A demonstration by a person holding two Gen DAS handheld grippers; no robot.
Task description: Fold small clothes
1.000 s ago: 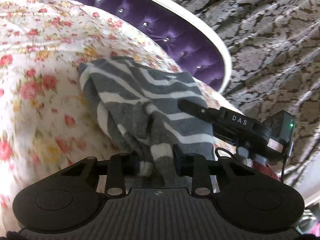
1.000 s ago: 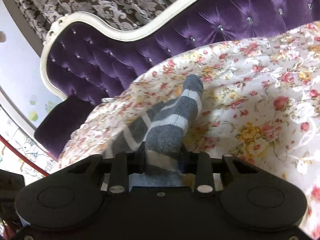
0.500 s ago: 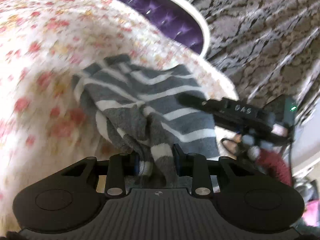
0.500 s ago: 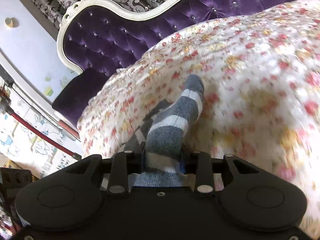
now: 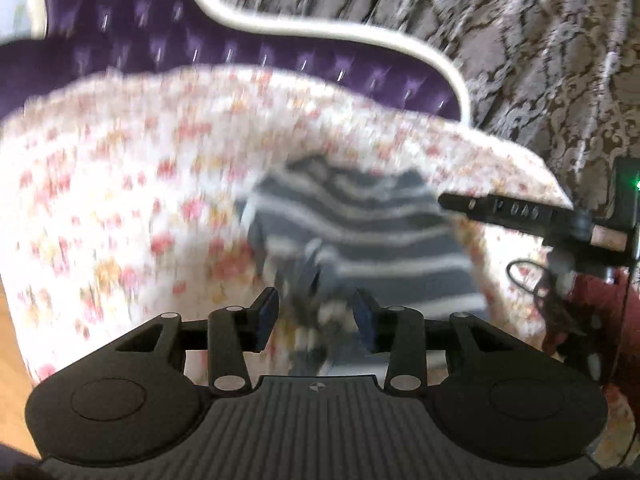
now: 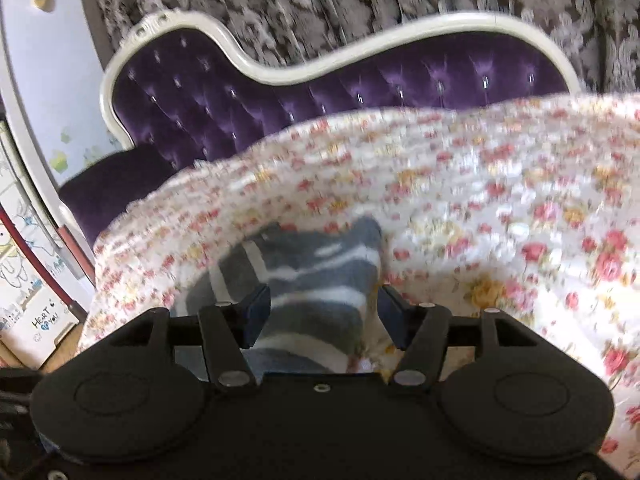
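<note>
Left wrist view, much blurred: a grey-and-white striped sock (image 5: 360, 240) lies on the flowered bedspread (image 5: 120, 200), in front of a purple tufted headboard (image 5: 160, 40) with a white frame. No container shows in either view. The left gripper (image 5: 316, 318) has just been opening its jaws; the near end of the sock sits in the gap, bunched and smeared by blur, and the blue pads (image 5: 267, 314) stand clear of it on both sides, so the cloth is released. To the right, one black finger of the right gripper (image 5: 500, 210) reaches to the sock's far corner.

Right wrist view: the right gripper (image 6: 324, 318) has also just been widening its jaws. The sock (image 6: 316, 272) lies flat on the bedspread (image 6: 520, 200) between them; the left pad (image 6: 256, 312) is beside its edge and the right pad stands apart from the cloth. Nothing is clamped here. The sock's toe end points away toward the headboard (image 6: 280, 96).
</note>
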